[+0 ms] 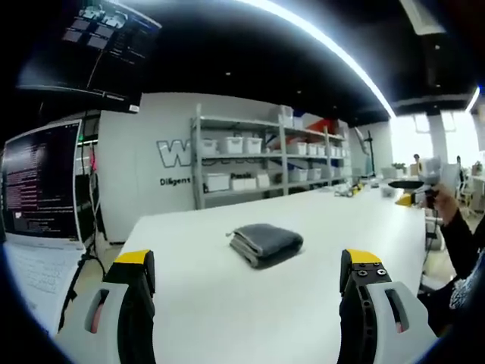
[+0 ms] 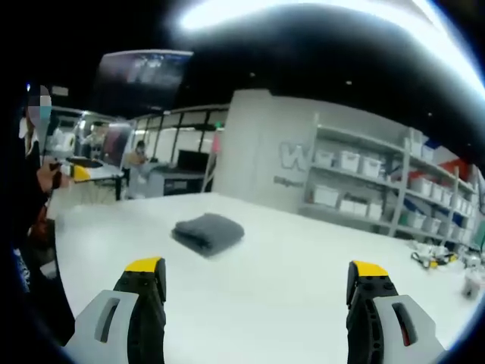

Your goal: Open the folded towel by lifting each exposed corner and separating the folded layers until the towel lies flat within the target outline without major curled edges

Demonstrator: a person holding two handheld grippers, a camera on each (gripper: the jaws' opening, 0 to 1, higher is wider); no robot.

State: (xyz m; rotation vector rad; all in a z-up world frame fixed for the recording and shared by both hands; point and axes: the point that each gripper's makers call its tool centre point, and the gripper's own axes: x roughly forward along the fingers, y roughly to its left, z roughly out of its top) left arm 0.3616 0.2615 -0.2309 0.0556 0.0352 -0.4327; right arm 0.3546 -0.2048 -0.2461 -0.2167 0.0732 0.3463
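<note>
A folded dark grey towel [image 1: 265,243] lies on the white table [image 1: 227,311], with its stacked layers showing along the near left edge. My left gripper [image 1: 250,265] hovers short of it, jaws wide apart and nothing between them. In the right gripper view the same towel [image 2: 208,231] sits left of centre on the table [image 2: 288,288]. My right gripper [image 2: 258,273] is also open and stands back from the towel, not touching it.
Metal shelves with white bins [image 1: 258,155] line the far wall. A laptop [image 1: 42,189] stands left of the table, under a hanging monitor [image 1: 91,45]. A person's sleeve and hand [image 1: 455,227] holding a device [image 1: 420,182] are at the table's right end. Small items [image 2: 432,258] lie far right.
</note>
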